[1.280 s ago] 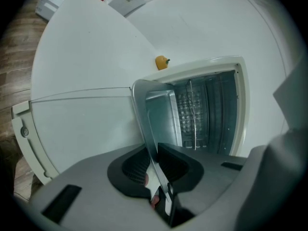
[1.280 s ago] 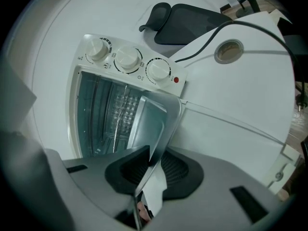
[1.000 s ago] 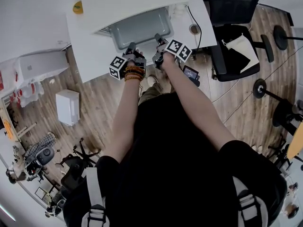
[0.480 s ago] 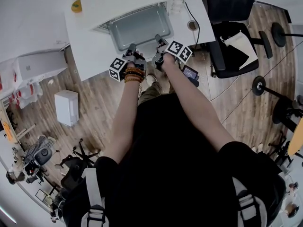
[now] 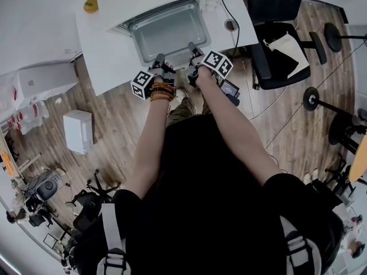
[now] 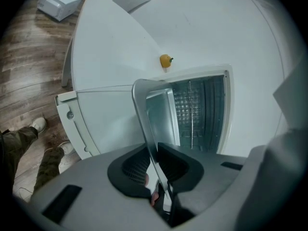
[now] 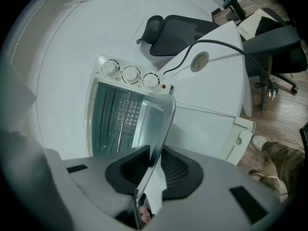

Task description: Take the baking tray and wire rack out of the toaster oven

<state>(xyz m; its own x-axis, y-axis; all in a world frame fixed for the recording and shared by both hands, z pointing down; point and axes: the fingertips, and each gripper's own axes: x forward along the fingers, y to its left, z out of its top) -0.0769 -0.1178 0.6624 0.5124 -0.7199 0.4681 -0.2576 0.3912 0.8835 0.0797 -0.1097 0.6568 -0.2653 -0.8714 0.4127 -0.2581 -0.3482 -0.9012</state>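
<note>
Left claw (image 5: 159,58) and right claw (image 5: 192,47) each pinch the baking tray (image 5: 169,33) by its near rim. The tray's length runs away from them, with its far end at the toaster oven (image 7: 130,75) mouth.

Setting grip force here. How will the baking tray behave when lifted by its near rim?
Probably stiff: the baking tray looks like flat sheet metal. Likely slippery, since the left gripper and right gripper pinch only its thin smooth rim. It may tip down, as most of it extends beyond them.

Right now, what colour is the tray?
Silver-grey bare metal. The tray shows best in the head view.
</note>
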